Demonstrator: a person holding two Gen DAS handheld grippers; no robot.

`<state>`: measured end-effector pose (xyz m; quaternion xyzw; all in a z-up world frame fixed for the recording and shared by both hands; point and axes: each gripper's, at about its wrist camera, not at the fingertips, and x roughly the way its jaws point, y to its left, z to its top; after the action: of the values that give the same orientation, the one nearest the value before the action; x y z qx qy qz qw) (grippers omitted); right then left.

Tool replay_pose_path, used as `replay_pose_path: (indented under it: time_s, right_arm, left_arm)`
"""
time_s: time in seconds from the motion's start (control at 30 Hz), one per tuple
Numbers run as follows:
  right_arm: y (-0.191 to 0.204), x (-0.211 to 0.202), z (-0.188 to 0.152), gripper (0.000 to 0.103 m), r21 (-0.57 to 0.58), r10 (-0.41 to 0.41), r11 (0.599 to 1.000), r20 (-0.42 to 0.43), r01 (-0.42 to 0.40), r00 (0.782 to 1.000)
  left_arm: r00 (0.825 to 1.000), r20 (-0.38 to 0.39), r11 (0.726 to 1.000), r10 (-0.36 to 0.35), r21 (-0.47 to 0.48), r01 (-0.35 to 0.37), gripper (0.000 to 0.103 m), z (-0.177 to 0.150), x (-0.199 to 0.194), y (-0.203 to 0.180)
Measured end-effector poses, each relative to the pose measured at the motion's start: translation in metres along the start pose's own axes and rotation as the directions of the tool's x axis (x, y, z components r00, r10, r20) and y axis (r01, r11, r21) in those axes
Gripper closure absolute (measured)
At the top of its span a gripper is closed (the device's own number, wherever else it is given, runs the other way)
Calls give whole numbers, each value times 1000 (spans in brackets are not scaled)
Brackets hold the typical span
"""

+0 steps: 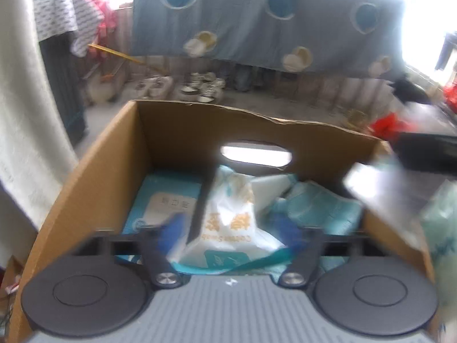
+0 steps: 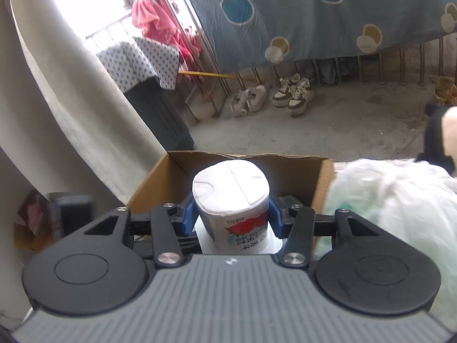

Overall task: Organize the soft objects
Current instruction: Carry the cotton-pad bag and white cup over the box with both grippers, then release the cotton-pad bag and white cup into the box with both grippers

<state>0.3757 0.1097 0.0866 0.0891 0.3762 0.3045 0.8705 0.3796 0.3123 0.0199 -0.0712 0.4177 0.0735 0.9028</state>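
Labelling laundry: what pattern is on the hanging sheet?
Grey-blue sheet with teal and cream circles; clearest in the right wrist view.

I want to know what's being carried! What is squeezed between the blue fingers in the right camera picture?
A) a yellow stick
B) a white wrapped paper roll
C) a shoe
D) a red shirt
B: in the right wrist view the blue fingers press on both sides of the white wrapped paper roll, in front of the cardboard box.
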Motion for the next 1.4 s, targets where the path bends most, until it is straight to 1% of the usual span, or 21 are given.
replay_pose_path:
  time_s: [0.03,0.07,0.13,0.2,0.27,0.4,0.5,0.57,0.63,0.7,0.73,0.77,0.8,0.87,0.97,1.07,1.13,1.23,1.27,1.33,1.4]
  right_arm:
    - [9,12,3,55,-14,-27,1000,-10,26,1000]
    - [17,23,4,55,-35,-55,998,-20,54,998]
    - [32,48,6,55,-74,-116,991,-40,113,992]
    - [41,66,4,55,-91,-178,980,-37,174,983]
    - [47,92,1,55,-138,-228,967,-85,215,970]
    - [44,127,-14,55,-151,-255,960,-131,235,958]
    - [40,136,-18,54,-152,-264,958,-143,242,954]
    - [50,130,-13,43,-229,-315,929,-81,290,946]
    - [60,119,-8,36,-309,-360,887,2,343,933]
    - [64,104,-1,40,-361,-356,864,57,352,933]
    - [64,99,3,50,-370,-350,863,51,344,935]
    - [64,98,5,59,-373,-335,871,23,319,942]
    - [61,94,8,59,-364,-319,884,-8,294,948]
    - [55,84,10,59,-315,-295,908,-14,276,955]
    - [37,50,11,59,-217,-255,942,36,257,966]
    - [20,23,13,59,-175,-221,959,32,223,975]
    - [11,6,9,59,-187,-215,957,47,220,976]
    - [5,-14,0,58,-220,-219,948,78,231,973]
    - [2,-19,-2,58,-228,-216,946,80,229,973]
    - [-5,-28,-6,58,-227,-214,947,81,227,973]
    - [-12,-36,-9,58,-215,-212,950,85,226,973]
  left_arm:
    - [999,31,1000,-19,-4,19,82,-3,-9,5]
    - [998,41,999,-42,7,41,83,-5,-14,7]
    - [997,-11,996,-82,35,83,83,-4,-9,5]
    - [996,-11,996,-92,-23,92,83,-4,-3,8]
    - [994,-11,990,-106,-99,104,84,-6,-2,13]
    - [998,16,998,-57,-17,57,84,-8,-11,2]
    - [996,15,995,-87,-50,88,82,-9,-11,7]
    - [996,18,994,-90,-53,91,76,-9,-9,9]
    - [997,26,996,-78,-50,80,77,-10,-9,10]
    - [996,35,996,-77,-52,79,79,-10,-10,11]
    - [997,43,996,-71,-51,73,80,-9,-12,10]
    - [996,51,997,-66,-45,69,80,-8,-14,9]
    - [996,58,997,-68,-35,70,82,-7,-18,7]
    - [994,69,996,-84,-15,85,93,-5,-25,2]
    - [988,80,990,-133,54,129,93,-8,-37,-10]
    - [978,15,975,-210,73,208,91,-10,-31,-22]
    - [970,-7,969,-241,51,242,82,-9,-20,-29]
    - [951,52,952,-306,-16,307,76,-7,-6,-29]
    - [950,52,950,-308,-43,310,74,-5,-1,-29]
    - [965,10,961,-261,-90,261,75,-3,14,-29]
    - [967,19,961,-253,-114,254,75,-1,18,-29]
